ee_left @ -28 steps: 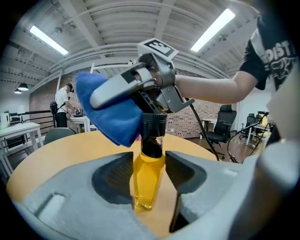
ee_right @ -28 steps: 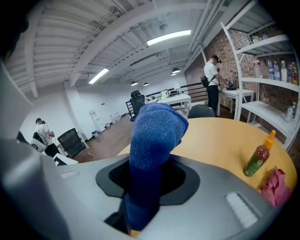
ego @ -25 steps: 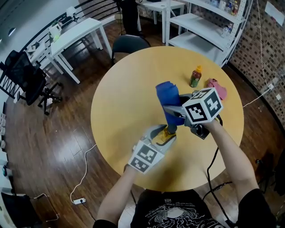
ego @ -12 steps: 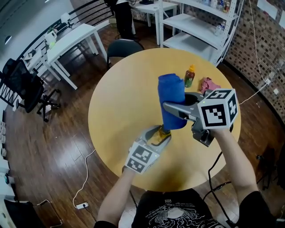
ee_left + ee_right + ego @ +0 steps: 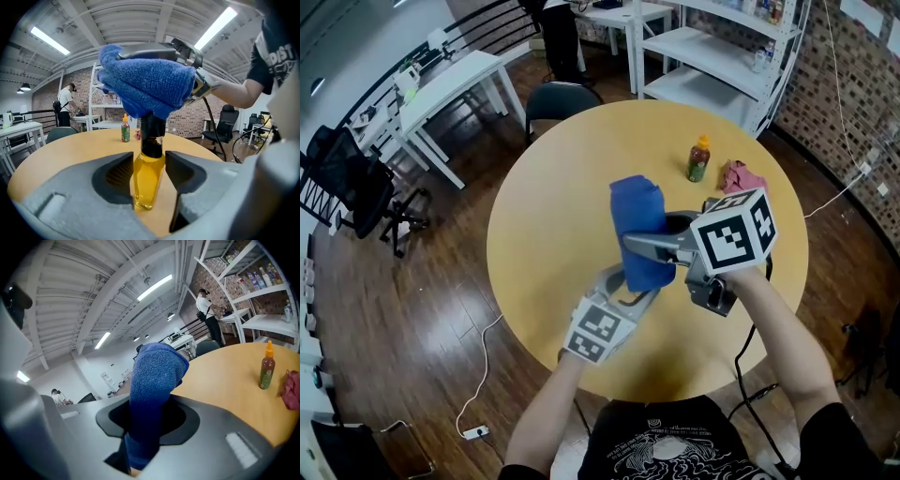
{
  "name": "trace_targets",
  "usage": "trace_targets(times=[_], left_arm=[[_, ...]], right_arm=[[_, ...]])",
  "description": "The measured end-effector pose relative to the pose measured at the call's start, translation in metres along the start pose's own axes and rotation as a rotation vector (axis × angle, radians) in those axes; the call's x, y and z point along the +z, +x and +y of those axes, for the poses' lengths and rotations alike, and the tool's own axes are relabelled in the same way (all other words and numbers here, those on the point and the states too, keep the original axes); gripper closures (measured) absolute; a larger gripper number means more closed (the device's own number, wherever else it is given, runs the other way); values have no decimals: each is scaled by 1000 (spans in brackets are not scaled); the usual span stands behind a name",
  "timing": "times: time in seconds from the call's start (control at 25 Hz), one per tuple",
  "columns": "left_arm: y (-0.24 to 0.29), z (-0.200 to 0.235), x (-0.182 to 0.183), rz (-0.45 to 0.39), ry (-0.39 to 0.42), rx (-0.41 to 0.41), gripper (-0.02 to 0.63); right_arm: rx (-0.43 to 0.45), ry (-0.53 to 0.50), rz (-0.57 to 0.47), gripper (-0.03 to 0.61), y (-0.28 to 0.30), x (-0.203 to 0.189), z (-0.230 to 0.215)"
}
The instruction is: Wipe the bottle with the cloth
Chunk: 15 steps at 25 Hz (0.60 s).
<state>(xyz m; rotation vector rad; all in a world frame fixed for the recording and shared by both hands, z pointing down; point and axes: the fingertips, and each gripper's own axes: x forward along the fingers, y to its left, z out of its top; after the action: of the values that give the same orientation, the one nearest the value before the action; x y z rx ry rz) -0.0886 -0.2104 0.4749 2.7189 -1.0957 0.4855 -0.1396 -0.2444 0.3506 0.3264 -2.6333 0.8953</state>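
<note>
My left tool (image 5: 150,166) is clamped on the bottle (image 5: 146,185), jaws pressing both sides of its yellow lower half. The bottle is upright over the bench (image 5: 553,197), near my edge. My right tool (image 5: 143,427) grips the blue cloth (image 5: 637,230), a folded wad pinched between its jaws. The cloth sits on the bottle's top, covering the cap and touching the dark neck. Far side of the bench: a small bottle (image 5: 699,159) with an orange cap and a pink rag (image 5: 741,176) just beside it, well apart from both tools.
</note>
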Motion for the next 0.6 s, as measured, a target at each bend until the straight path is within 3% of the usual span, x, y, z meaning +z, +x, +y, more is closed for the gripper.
trace_targets(times=[0.24, 0.4, 0.6], left_arm=[[-2, 3, 2, -3, -14, 5, 397], [-2, 4, 2, -9, -22, 25, 400], [-9, 16, 3, -12, -86, 72, 407]], right_arm=[[-48, 67, -38, 445, -19, 1, -24], [-57, 44, -129, 445, -34, 10, -21], [-164, 43, -200, 445, -62, -11, -47]])
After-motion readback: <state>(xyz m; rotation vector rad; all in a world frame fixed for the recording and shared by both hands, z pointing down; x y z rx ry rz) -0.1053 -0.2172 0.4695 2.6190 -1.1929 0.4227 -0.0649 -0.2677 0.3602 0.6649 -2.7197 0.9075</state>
